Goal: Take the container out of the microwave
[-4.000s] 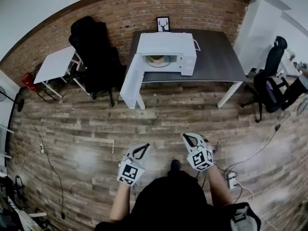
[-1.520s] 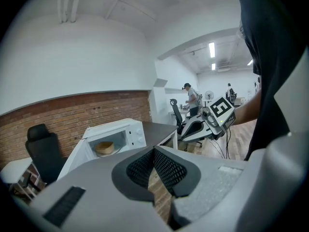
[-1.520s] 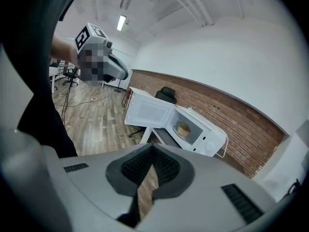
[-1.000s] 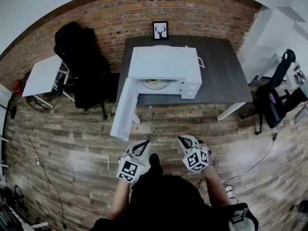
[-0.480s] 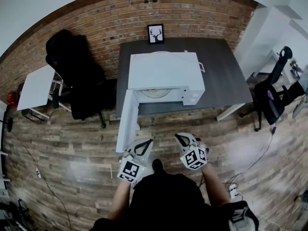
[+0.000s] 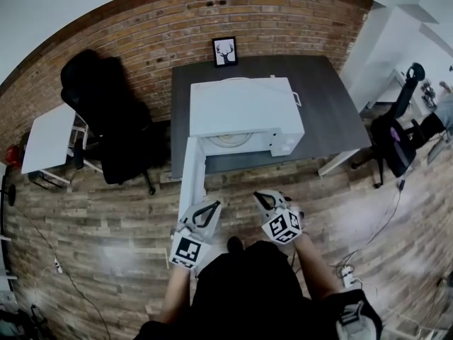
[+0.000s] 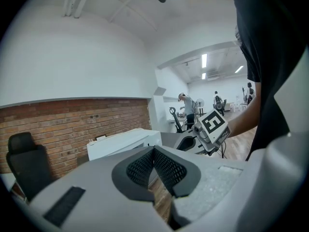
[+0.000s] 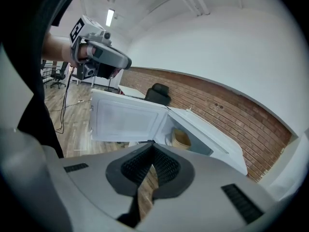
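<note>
A plank floor [image 6: 106, 211] fills the lower half of the head view, and a brick wall [image 6: 141, 34] curves across the top. A dark tabletop [image 6: 329, 112] sits at upper centre against the wall. On it stands a white microwave [image 6: 244, 105], with its door [image 6: 192, 172] swung wide open toward the lower left, past the tabletop edge. A black chair [image 6: 106, 119] stands left of the tabletop.

Just below the door, at centre frame, the left tool [image 6: 216, 204] and right tool [image 6: 257, 195] are held side by side, apart from each other, both over the floor. In its own view each tool has its pads pressed together at the tip, with nothing between them.

The tan container [image 8: 182, 139] sits inside the open microwave, upper right of centre in the right gripper view. A small framed picture [image 6: 224, 51] leans at the wall behind the microwave.
</note>
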`<state>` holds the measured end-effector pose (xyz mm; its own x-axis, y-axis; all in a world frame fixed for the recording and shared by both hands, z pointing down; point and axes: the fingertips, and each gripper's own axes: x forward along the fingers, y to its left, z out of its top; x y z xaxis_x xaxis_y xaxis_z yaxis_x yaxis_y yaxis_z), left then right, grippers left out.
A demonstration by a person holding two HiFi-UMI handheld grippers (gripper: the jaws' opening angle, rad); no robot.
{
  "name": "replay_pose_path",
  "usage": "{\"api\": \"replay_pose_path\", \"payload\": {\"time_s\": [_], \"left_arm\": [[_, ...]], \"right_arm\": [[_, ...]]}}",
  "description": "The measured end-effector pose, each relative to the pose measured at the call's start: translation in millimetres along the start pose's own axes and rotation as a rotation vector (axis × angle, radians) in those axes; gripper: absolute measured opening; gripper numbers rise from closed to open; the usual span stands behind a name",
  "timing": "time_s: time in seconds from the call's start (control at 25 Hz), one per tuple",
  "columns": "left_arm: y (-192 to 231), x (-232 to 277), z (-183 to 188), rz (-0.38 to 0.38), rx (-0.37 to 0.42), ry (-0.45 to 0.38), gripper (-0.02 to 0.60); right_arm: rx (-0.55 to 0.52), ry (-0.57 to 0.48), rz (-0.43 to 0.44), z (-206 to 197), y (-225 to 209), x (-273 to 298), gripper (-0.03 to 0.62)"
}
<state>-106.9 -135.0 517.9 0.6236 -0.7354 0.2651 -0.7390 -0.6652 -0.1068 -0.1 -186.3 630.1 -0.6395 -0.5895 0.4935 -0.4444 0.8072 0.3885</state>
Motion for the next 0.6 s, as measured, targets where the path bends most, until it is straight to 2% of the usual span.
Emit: {"api": "replay_pose_path", "payload": {"time_s": [0.36, 0.6], "left_arm": [[9.0, -15.8, -5.1, 0.031, -0.012, 0.000, 0.002], [32.9, -28.6, -12.0, 0.107, -0.037, 0.004, 0.002]], "right_arm": [[0.032, -0.019, 0.018, 11.6, -4.5, 27.2, 0.000], [0.025, -0.007, 0.036, 13.6, -12.9, 47.3, 0.000]]}}
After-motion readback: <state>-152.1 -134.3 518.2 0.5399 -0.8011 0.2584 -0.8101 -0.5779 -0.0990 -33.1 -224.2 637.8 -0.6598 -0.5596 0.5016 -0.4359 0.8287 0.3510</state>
